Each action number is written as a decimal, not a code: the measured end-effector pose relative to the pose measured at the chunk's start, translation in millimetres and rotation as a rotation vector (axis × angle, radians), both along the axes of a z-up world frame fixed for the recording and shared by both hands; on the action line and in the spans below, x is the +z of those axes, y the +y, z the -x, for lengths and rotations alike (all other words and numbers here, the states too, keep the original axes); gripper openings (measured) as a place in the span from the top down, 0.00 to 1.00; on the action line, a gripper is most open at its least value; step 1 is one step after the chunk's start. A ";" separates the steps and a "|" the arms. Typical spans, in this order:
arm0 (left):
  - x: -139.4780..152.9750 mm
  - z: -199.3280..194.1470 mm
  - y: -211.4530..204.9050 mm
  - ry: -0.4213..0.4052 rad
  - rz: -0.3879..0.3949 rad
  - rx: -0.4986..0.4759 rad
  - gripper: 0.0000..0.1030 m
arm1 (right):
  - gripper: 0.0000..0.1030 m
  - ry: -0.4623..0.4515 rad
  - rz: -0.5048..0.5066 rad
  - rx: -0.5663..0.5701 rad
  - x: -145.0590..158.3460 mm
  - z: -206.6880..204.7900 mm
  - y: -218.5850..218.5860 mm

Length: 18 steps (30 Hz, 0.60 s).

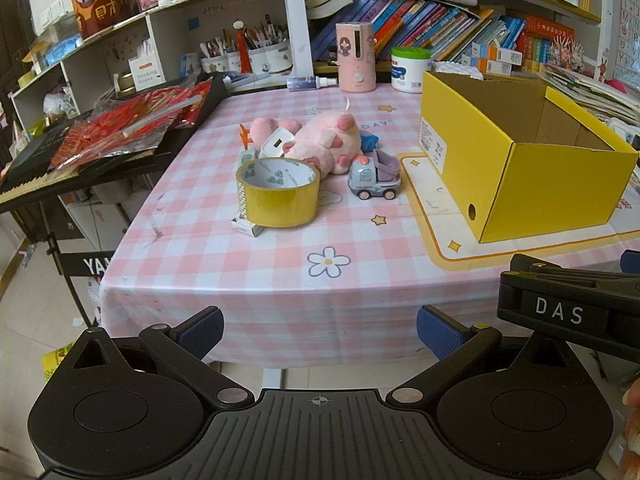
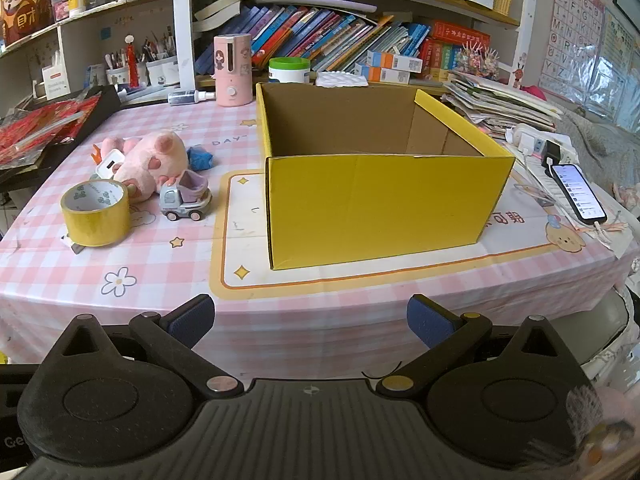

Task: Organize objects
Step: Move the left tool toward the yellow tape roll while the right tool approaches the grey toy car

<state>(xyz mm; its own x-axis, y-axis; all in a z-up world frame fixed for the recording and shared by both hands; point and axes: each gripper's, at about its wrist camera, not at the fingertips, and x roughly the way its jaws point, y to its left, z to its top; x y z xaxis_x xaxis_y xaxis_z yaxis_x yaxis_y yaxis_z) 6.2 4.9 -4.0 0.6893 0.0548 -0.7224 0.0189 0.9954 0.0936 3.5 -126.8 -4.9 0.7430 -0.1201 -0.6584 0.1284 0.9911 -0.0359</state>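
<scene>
An open yellow cardboard box stands on the checked tablecloth, its inside showing nothing. Left of it lie a roll of yellow tape, a pink plush pig, a white charger, a small grey and purple toy truck and a blue item. My left gripper hangs open before the table's front edge, short of the tape. My right gripper is open too, in front of the box. Neither holds anything.
A pink dispenser, a white tub with green lid and a spray bottle stand at the back. Shelves of books rise behind. Red packets lie on a black side stand. A phone and paper stacks sit right of the box.
</scene>
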 end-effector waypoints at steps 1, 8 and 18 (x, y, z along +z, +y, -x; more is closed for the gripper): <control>-0.4 -0.2 0.8 0.000 0.000 -0.001 0.00 | 0.00 0.000 0.000 0.000 0.2 0.0 0.1; -0.4 -0.7 7.3 -0.004 0.005 -0.003 0.00 | 0.00 0.001 0.000 -0.001 -1.1 -1.7 6.5; -0.3 -1.3 9.7 -0.004 0.007 -0.003 0.00 | 0.00 0.003 0.000 0.000 -0.5 -1.7 8.5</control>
<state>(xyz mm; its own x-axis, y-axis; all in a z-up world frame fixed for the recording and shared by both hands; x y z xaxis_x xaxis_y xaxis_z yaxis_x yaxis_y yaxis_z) 7.5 14.7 -4.3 0.6925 0.0471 -0.7199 0.0220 0.9960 0.0863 5.2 -118.3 -5.4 0.7411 -0.1201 -0.6606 0.1284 0.9911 -0.0361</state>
